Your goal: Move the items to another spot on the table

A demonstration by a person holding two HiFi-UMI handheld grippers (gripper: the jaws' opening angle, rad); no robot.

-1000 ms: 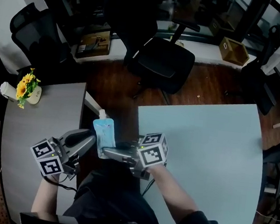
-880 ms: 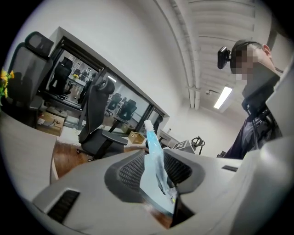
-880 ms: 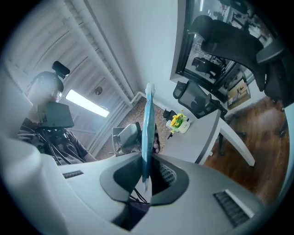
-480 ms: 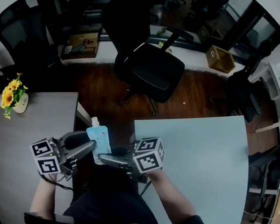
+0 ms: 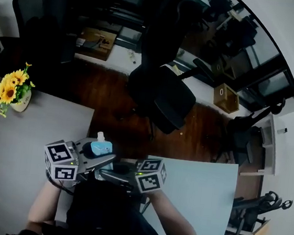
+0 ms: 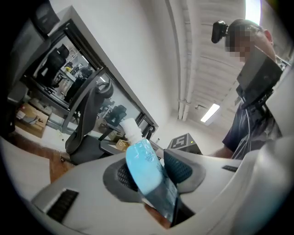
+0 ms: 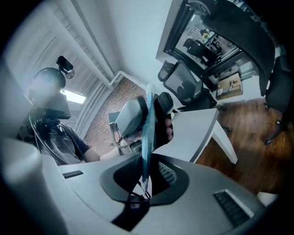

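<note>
A light-blue spouted pouch [image 5: 100, 148] with a white cap hangs upright between my two grippers, over the gap between the two tables. My right gripper [image 5: 103, 173] comes in from the right and is shut on the pouch's thin lower edge [image 7: 147, 133]. My left gripper [image 5: 105, 158] reaches in from the left. Its jaws have just been opening and stand apart with the pouch [image 6: 144, 170] between the pads, leaning on the left one. In the right gripper view the left gripper's jaws flank the pouch higher up.
A grey table [image 5: 23, 142] lies at the left with a vase of yellow flowers [image 5: 10, 91] at its far edge. A pale blue table [image 5: 197, 188] is at the right. A black office chair [image 5: 168, 95] and a wooden box [image 5: 226, 97] stand on the wood floor beyond.
Both grippers have carried the pouch leftward, toward the grey table. The head view has swung, so the blue table now shows smaller at the right.
</note>
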